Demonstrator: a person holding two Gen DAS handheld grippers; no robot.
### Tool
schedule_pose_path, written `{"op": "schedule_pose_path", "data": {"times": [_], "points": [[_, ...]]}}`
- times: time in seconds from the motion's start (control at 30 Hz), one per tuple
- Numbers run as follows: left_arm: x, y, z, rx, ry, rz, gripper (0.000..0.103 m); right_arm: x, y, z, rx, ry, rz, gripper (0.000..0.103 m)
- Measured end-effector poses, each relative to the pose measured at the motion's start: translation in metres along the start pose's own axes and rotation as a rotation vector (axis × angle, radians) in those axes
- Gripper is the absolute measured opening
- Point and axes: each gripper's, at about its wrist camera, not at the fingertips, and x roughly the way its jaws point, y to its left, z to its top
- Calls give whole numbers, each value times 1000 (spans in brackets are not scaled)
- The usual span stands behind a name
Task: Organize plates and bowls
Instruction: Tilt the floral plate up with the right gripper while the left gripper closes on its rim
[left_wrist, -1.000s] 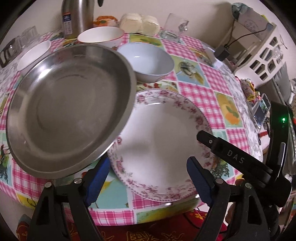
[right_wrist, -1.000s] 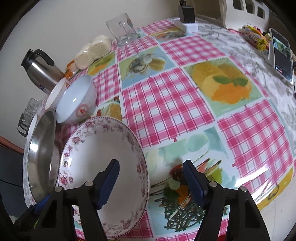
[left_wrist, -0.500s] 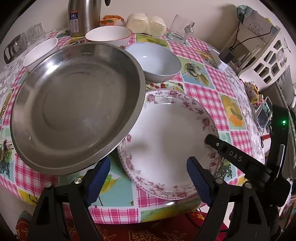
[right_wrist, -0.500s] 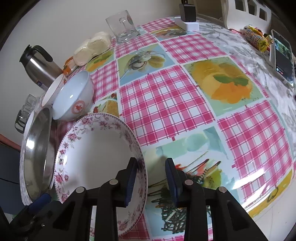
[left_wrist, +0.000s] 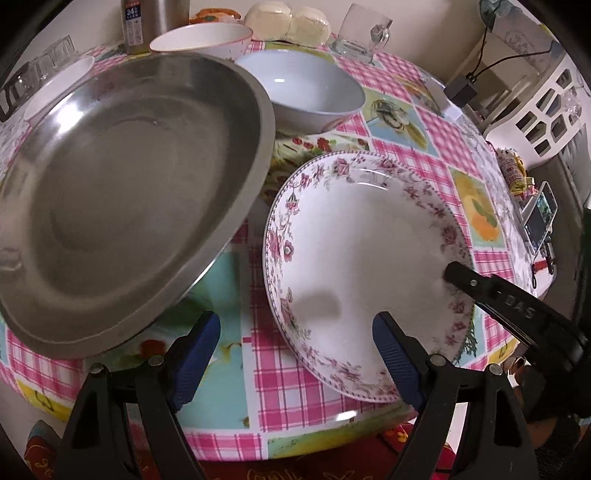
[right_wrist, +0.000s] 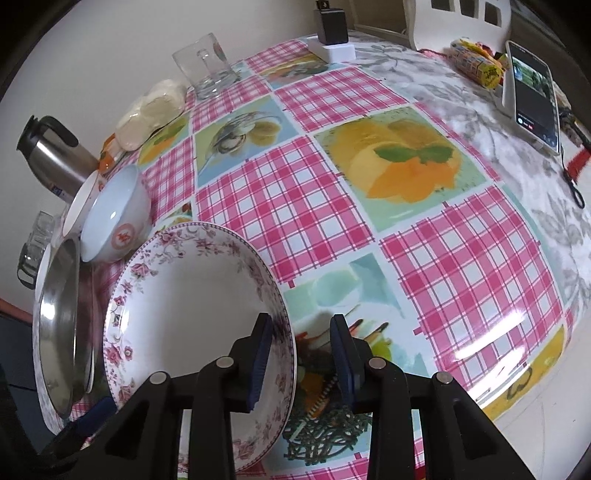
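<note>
My right gripper (right_wrist: 301, 354) has just been closing; its fingers now straddle the floral plate's (right_wrist: 184, 295) rim. My left gripper (left_wrist: 295, 350) gapes wide, pointing steeply down.

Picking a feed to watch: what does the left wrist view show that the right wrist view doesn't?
Only left wrist: the steel plate's broad inside, and the left gripper, open. Only right wrist: the right gripper's jaws, just closed on the floral plate's rim, and the blue bowl's red emblem. Both: the two plates, that bowl, the glass mug.
</note>
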Motion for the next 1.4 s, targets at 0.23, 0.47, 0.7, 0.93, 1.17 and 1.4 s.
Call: {"op": "schedule_pose_path", "data": {"times": [0.23, 0.47, 0.7, 0.93, 1.17, 1.4], "points": [[7, -2, 6, 0, -40, 1, 61, -1, -6, 0, 32, -2, 51, 35], [9, 0, 8, -10, -84, -9, 33, 0, -15, 0, 74, -21, 142, 35], [9, 6, 9, -35, -96, -54, 32, 7, -25, -1, 130, -21, 269, 16], [10, 5, 11, -14, -112, -50, 31, 10, -31, -3, 160, -25, 325, 14], [10, 6, 12, -5, -116, -55, 32, 11, -26, -1, 139, -37, 303, 14], [9, 9, 12, -12, -116, -64, 29, 10, -16, 1, 85, -44, 260, 13]]}}
